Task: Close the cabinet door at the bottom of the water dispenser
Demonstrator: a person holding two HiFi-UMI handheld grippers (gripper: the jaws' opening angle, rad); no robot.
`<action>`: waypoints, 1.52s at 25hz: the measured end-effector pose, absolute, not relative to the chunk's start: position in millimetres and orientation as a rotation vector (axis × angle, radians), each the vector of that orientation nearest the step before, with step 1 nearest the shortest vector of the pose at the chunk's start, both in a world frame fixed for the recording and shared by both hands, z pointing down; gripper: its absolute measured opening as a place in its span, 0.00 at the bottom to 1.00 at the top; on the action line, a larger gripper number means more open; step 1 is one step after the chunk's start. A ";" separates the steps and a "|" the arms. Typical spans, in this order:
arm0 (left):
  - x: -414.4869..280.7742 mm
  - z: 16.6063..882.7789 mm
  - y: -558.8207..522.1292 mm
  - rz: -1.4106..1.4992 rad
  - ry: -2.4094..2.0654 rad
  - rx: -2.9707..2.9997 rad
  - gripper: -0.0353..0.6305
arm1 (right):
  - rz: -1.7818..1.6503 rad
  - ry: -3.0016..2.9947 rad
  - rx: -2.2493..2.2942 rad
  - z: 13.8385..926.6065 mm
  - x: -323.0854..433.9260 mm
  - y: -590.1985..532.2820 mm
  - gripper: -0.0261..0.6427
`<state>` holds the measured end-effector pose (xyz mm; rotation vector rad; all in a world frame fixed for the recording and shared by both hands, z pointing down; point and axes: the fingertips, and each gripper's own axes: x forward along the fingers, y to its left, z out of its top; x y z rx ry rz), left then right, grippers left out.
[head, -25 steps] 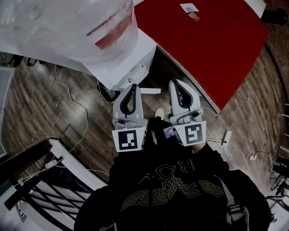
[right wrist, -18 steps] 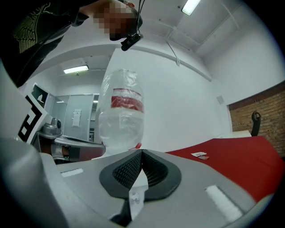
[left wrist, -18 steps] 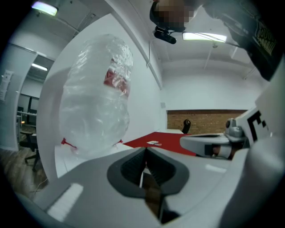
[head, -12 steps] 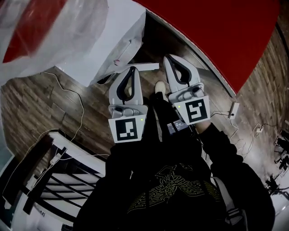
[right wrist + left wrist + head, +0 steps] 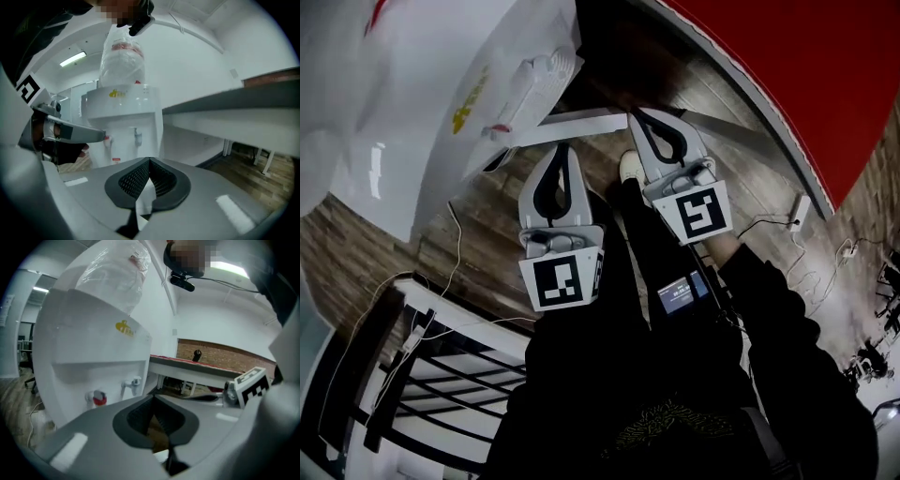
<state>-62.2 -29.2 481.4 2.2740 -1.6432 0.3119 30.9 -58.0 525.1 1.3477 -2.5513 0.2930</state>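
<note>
though left gripper [image 5: 562, 148] and right gripper [image 5: 638, 116] are seen clenched, empty, at frame centre, cabinet door [image 5: 581, 125] may be left ajar if thin edge is glanced off.

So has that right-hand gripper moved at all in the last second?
Yes. Against the white top edge of the cabinet door, the right gripper has moved forward: its tips now sit by that edge's end, whereas earlier they lay apart from it, to its right.

nothing legible here: the yellow logo [image 5: 123, 327] on the water dispenser [image 5: 84, 348], above the jaws in the left gripper view, stays a blur; the bottle [image 5: 117, 273] and its red label [image 5: 135, 259] likewise.
</note>
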 end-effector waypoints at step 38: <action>-99.2 706.0 -22.6 0.682 -1.536 2.073 0.06 | 0.613 -2.027 0.960 808.6 25.7 25.7 0.04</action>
